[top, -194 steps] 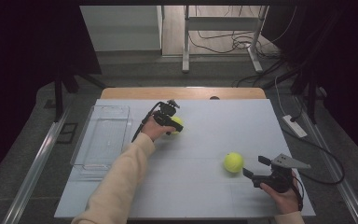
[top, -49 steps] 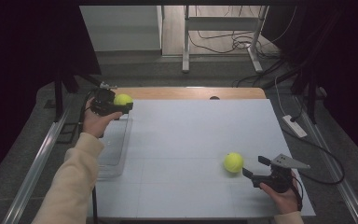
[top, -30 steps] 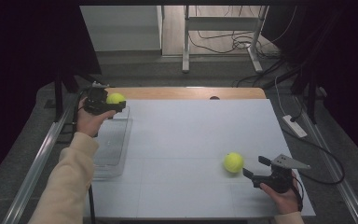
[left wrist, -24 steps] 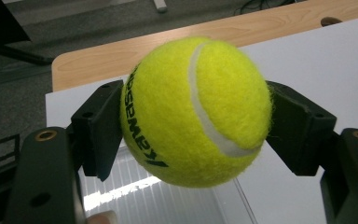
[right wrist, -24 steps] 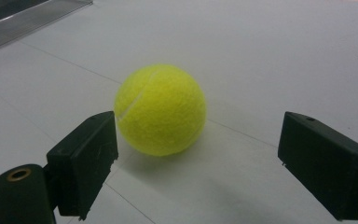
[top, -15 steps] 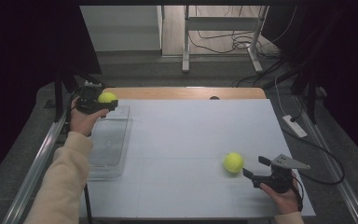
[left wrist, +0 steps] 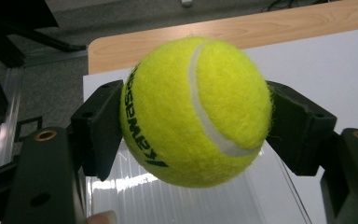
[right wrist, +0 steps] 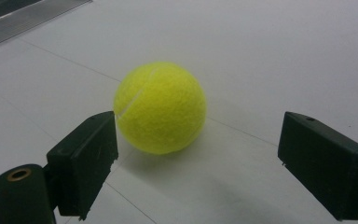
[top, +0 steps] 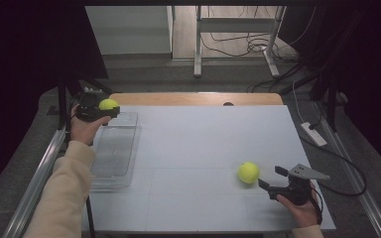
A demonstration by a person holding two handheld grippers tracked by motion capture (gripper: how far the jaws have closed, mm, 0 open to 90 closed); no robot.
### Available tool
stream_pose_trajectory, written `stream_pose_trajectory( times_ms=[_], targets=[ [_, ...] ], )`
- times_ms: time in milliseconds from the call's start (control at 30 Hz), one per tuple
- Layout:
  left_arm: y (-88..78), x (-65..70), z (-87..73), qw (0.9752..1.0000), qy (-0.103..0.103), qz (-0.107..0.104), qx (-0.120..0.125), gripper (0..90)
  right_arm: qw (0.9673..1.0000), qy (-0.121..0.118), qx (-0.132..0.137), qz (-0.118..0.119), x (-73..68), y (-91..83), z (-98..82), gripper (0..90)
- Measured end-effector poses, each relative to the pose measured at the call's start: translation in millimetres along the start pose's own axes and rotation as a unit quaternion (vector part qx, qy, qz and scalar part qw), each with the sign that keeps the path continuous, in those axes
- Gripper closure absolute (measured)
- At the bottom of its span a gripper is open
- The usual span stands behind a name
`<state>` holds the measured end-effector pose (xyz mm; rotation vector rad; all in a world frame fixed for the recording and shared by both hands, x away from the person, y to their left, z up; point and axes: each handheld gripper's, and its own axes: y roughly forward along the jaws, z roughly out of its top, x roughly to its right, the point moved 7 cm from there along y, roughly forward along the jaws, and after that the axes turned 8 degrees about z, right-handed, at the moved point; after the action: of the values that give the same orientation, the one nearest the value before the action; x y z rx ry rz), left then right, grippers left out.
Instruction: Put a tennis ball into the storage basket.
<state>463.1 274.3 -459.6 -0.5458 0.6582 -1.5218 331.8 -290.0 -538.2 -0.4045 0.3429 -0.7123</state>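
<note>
My left gripper point(top: 100, 112) is shut on a yellow tennis ball point(top: 108, 104) and holds it in the air over the far end of a clear plastic tray point(top: 110, 168) at the table's left. In the left gripper view the ball point(left wrist: 196, 111) is pinched between both black pads, with the tray point(left wrist: 186, 200) below it. A second yellow tennis ball point(top: 248, 172) rests on the white table at the right. My right gripper point(top: 269, 177) stands open just right of it. In the right gripper view that ball point(right wrist: 160, 107) lies a little beyond the spread jaws, nearer the left one.
The white table top point(top: 203, 144) ends in a wooden strip point(top: 193, 98) at the far edge. A white power strip point(top: 313, 134) and cables lie on the floor to the right. A metal rail point(top: 39, 178) runs along the table's left side.
My left hand has carried the held ball leftward and slightly down, from the table's far left corner to above the tray's far end. The right gripper and the second ball have stayed put.
</note>
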Motion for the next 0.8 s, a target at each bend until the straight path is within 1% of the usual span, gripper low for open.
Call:
stream_pose_trajectory(
  times_ms=[167, 233, 333, 367, 533, 567, 600, 633, 700, 767, 800],
  targets=[
    [4.8, -0.9, -3.2, 1.0000, -0.002, 0.001, -0.009, 26.9, 1.0000, -0.001, -0.001, -0.001, 0.0, -0.2, 0.0, 12.2],
    [6.8, -2.0, -5.0, 0.9999, 0.000, 0.004, -0.013, 26.9, 1.0000, -0.001, -0.002, -0.002, 0.2, -0.3, -0.4, 12.2],
    [10.1, -2.7, -7.2, 0.9998, -0.005, 0.004, -0.017, 26.9, 1.0000, 0.000, 0.001, -0.002, 0.3, -1.0, -0.3, 12.2],
    [11.0, -3.7, -8.0, 0.9998, -0.002, 0.005, -0.019, 26.9, 1.0000, 0.000, 0.000, -0.003, 0.5, -1.2, -0.3, 12.2],
    [14.4, -3.6, -10.0, 0.9996, -0.005, 0.007, -0.026, 26.9, 1.0000, 0.002, 0.000, -0.003, 0.6, -1.5, -0.5, 12.2],
    [14.9, -4.0, -10.5, 0.9996, -0.001, 0.007, -0.029, 26.9, 1.0000, 0.001, 0.000, -0.003, 0.7, -1.5, -0.6, 12.3],
    [15.8, -3.1, -10.6, 0.9995, -0.003, 0.007, -0.030, 26.9, 1.0000, 0.001, -0.001, -0.003, 0.6, -1.4, -0.8, 12.3],
    [16.2, -3.2, -11.0, 0.9995, 0.001, 0.007, -0.032, 26.9, 1.0000, 0.001, -0.001, -0.003, 0.6, -1.3, -0.8, 12.3],
    [18.1, -2.0, -11.7, 0.9994, -0.001, 0.006, -0.035, 26.9, 1.0000, 0.002, -0.001, -0.003, 0.5, -1.3, -0.8, 12.3],
    [20.1, -2.6, -12.7, 0.9992, 0.003, 0.007, -0.038, 26.9, 1.0000, 0.002, 0.000, -0.002, 0.6, -1.4, -0.8, 12.3],
    [21.3, -2.0, -13.3, 0.9992, -0.002, 0.008, -0.039, 26.8, 1.0000, 0.002, 0.000, -0.002, 0.6, -1.4, -0.9, 12.3]
  ],
)
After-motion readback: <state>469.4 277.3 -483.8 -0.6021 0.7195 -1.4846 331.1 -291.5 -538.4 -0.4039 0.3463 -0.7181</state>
